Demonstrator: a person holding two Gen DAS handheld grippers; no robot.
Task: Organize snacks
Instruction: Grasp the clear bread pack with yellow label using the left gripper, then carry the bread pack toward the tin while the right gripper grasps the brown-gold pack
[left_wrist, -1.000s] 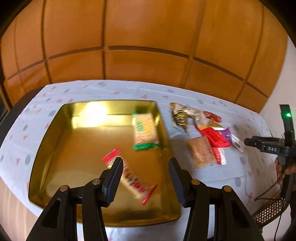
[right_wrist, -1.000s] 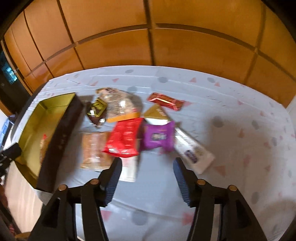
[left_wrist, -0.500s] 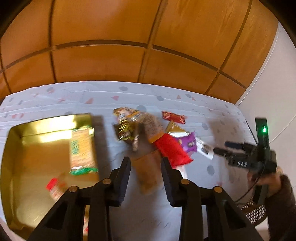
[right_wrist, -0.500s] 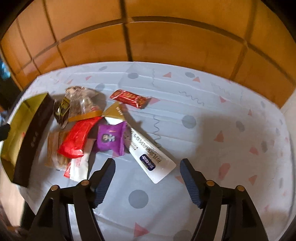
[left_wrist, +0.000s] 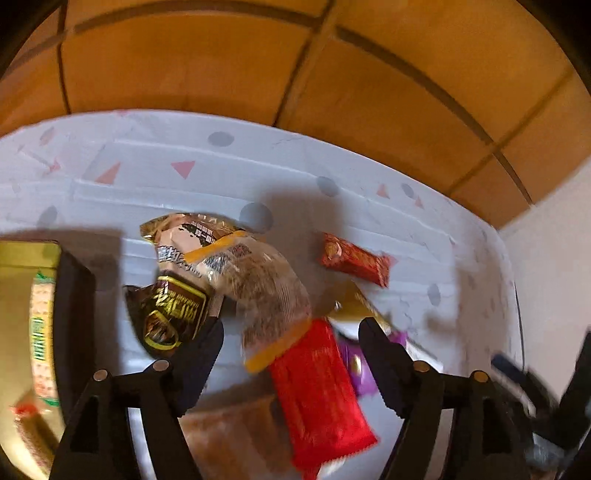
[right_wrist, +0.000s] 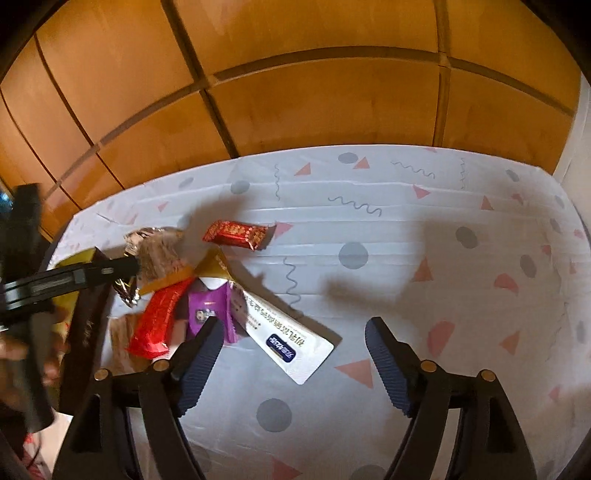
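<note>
Presently: left tongs (left_wrist: 290, 345) wide, holding nothing, above a red packet (left_wrist: 319, 395) and clear cereal bag (left_wrist: 264, 291) in the snack pile on the table (right_wrist: 424, 229); gold tray (left_wrist: 22, 332) at left. Right tongs (right_wrist: 293, 349) wide, holding nothing, near a white sachet (right_wrist: 284, 332).

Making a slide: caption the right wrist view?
Open right gripper hovers beside a snack pile, nearest the white sachet.
</note>
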